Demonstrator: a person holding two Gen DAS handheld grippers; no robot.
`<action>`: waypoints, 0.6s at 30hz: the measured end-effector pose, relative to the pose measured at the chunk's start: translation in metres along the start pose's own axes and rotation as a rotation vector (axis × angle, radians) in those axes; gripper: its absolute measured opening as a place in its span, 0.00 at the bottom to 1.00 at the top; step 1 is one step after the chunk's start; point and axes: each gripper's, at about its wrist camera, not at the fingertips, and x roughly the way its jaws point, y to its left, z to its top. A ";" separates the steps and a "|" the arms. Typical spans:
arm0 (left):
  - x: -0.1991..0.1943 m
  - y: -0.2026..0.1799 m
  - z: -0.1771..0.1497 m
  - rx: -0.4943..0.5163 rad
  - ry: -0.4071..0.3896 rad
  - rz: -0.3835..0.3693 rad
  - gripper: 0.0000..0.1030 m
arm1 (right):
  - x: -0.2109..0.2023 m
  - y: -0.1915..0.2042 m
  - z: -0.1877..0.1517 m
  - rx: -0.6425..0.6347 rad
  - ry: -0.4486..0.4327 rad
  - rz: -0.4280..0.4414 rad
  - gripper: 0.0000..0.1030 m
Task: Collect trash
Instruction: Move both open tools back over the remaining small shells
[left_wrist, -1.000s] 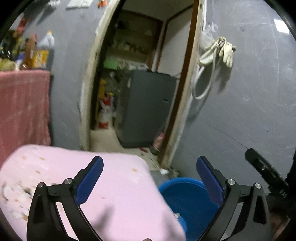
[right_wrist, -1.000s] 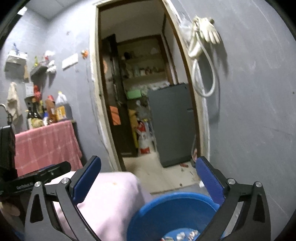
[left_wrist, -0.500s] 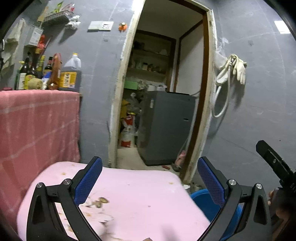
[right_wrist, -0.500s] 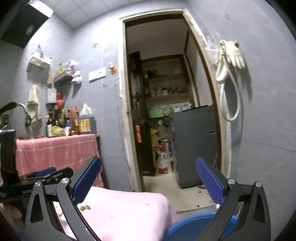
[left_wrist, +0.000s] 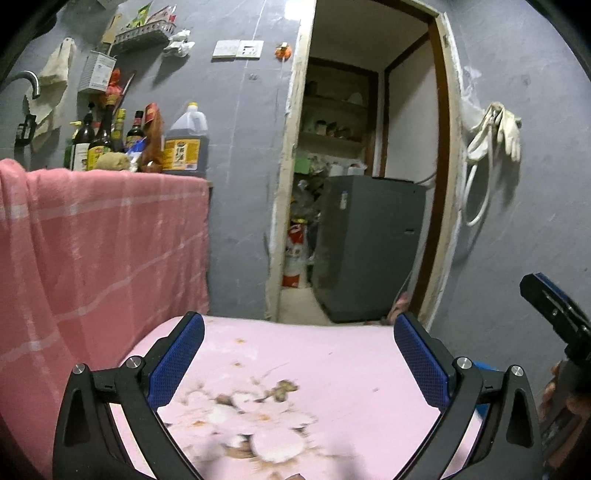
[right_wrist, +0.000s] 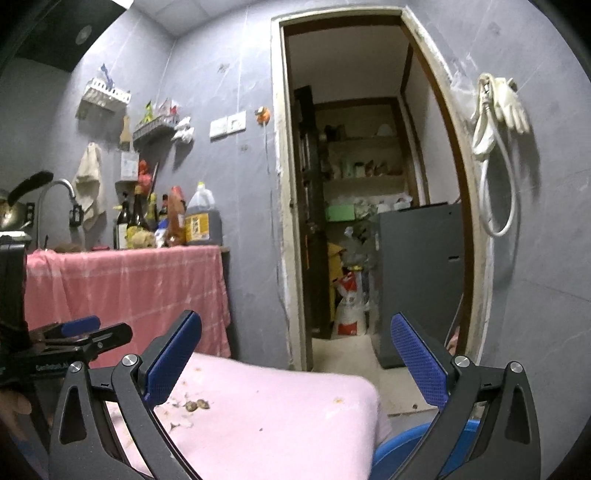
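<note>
Both the left gripper and the right gripper are held with jaws wide apart and nothing between them, above the pink table. The trash, a blurred heap of pale scraps and brownish bits, lies on the tabletop just below the left gripper; the blue bucket stands at the table's right edge. The left gripper is judged best lowered squarely over the heap and closed low, so thin scraps are pinched, not scattered.

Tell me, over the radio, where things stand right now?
Left gripper open, empty. Right gripper open, empty. Pale scraps and brown shells lie on pink cloth-covered table; blue plastic bucket beside it. Nothing in the way.
</note>
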 end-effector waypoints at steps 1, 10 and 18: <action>0.002 0.004 -0.002 0.004 0.011 0.007 0.98 | 0.002 0.002 -0.001 -0.003 0.010 0.003 1.00; 0.030 0.037 -0.027 -0.011 0.159 0.027 0.98 | 0.040 0.024 -0.025 -0.038 0.169 -0.002 1.00; 0.068 0.042 -0.049 -0.011 0.338 0.013 0.98 | 0.071 0.026 -0.050 -0.033 0.329 -0.003 1.00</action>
